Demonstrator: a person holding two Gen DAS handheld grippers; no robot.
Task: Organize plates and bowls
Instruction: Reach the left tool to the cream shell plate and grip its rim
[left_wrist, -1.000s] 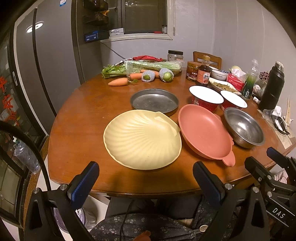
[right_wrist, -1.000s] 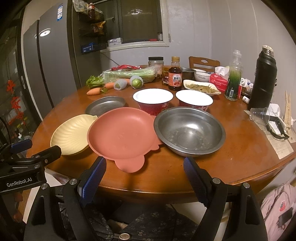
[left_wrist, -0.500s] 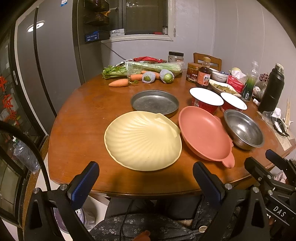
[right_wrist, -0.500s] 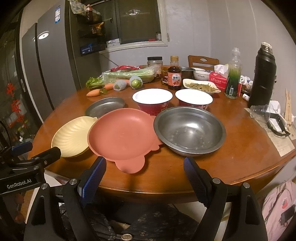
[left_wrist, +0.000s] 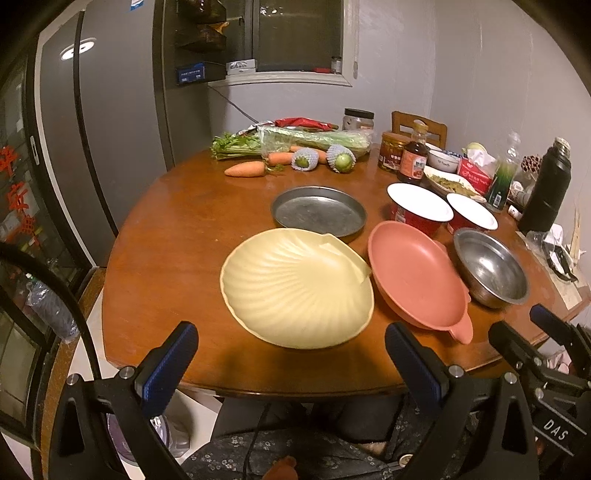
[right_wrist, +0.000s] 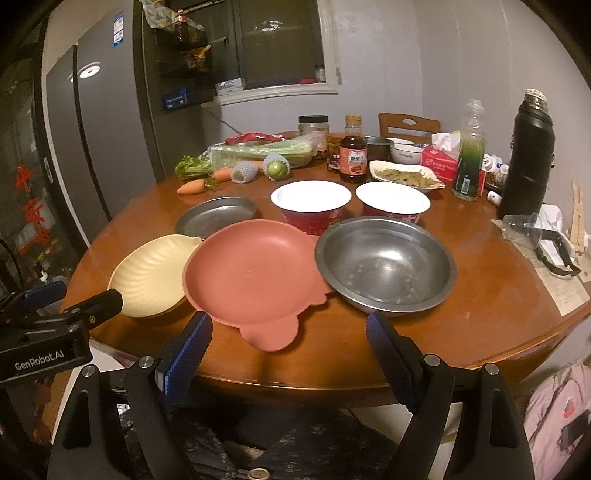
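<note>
Two hand-held tools hovered at the near edge of a round wooden counter (left_wrist: 166, 236) crowded with dishes, each with its fingers spread wide apart and gripping nothing. The left tool (left_wrist: 291, 354) faced a cream shell-shaped plate (left_wrist: 295, 288), which lay flat near the counter's front edge. Just beside it, with rims touching or overlapping, sat a pink plate (right_wrist: 251, 273) with a rounded tab handle pointing toward the edge, and the right tool (right_wrist: 290, 345) was lined up in front of that handle. A steel bowl (right_wrist: 386, 264) rested against the pink plate's other side. Behind them stood a shallow metal plate (left_wrist: 318, 210) and two red bowls with white insides (right_wrist: 311, 201) (right_wrist: 392, 205), side by side. Farther back, carrots (left_wrist: 245, 170), bagged celery (left_wrist: 314, 138), net-wrapped fruit (left_wrist: 341, 158), a sauce bottle (right_wrist: 353, 155), a tissue box (right_wrist: 441, 162) and a black thermos (right_wrist: 528, 155) lined the far side of the counter, with a grey refrigerator (left_wrist: 110, 122) standing to the left.
</note>
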